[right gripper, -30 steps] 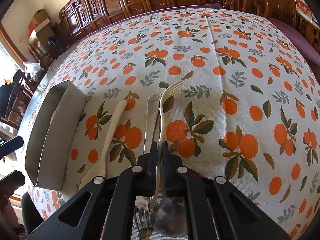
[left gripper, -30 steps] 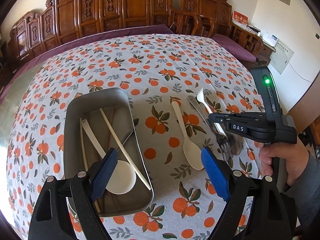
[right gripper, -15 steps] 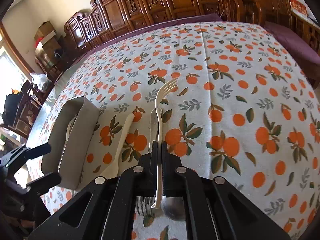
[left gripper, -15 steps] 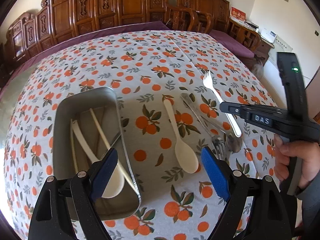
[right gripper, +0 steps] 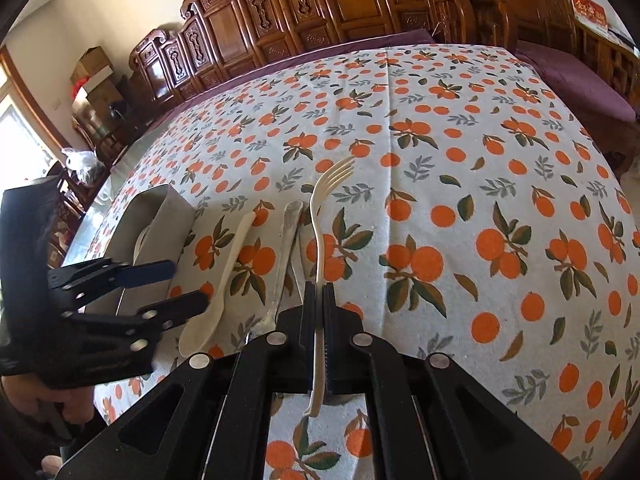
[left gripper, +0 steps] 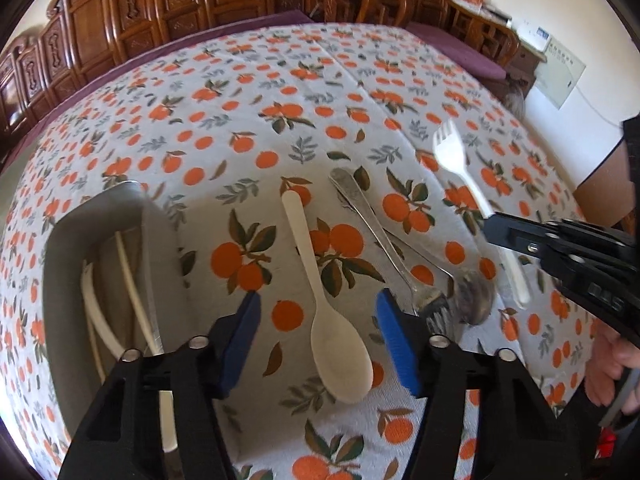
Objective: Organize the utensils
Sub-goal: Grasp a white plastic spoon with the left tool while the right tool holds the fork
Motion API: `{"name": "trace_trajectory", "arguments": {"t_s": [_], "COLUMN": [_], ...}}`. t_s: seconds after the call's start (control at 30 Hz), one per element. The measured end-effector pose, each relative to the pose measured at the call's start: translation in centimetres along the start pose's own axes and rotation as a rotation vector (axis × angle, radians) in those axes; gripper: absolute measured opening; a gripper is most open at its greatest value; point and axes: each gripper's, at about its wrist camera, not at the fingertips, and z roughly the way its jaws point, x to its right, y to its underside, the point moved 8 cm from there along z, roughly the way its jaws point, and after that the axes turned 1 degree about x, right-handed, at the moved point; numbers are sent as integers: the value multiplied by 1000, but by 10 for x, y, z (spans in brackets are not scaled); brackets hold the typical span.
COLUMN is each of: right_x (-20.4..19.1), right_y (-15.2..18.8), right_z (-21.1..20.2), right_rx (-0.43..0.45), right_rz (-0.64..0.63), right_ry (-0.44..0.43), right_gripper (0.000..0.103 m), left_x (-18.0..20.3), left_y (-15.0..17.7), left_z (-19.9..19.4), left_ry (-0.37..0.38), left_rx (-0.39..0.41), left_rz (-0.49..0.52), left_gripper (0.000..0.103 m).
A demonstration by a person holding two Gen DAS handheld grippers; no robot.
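Observation:
My right gripper [right gripper: 319,294] is shut on a white plastic fork [right gripper: 320,216] and holds it above the tablecloth, tines pointing away; the fork [left gripper: 464,172] and gripper [left gripper: 494,226] also show in the left wrist view. My left gripper [left gripper: 318,332] is open and empty, its blue pads [left gripper: 394,334] either side of a cream spoon [left gripper: 320,284] lying on the cloth. A metal fork [left gripper: 384,244] and a metal spoon [left gripper: 472,292] lie to its right. The steel tray [left gripper: 60,280] at left holds chopsticks [left gripper: 134,280] and a white spoon.
The round table has an orange-print cloth [right gripper: 480,160]. Carved wooden chairs [right gripper: 320,4] line its far side. The person's hand [left gripper: 616,364] grips the right handle at the right edge. A white wall and a panel stand at the far right.
My right gripper has lifted the white fork off the cloth and up. My left gripper has moved right, from over the tray to over the cream spoon.

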Motion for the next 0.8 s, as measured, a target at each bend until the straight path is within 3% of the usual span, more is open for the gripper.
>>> {"name": "trace_trajectory", "arguments": {"t_s": [0.13,0.5,0.57,0.8], "right_x": [3,5,4,-5], "right_y": [4,13,14,18], "right_z": [-2,-5,-5,-8], "right_rx": [-1,-7,-8,-9], "right_rz": [2,7,5,-2], "right_ry": [-4,-12,-13,-19], "right_gripper": [5,5,5,5], "left_x": [1,-1,-2,-5], "left_y": [-3,-5,-5,2], "left_z": [17,35,34,28], "left_ry": [-17,-39,-39,-19], "left_rx": [-37,-71,-71,-70], "left_rz": [5,6,4,2], "left_gripper": [38,25,11,6]}}
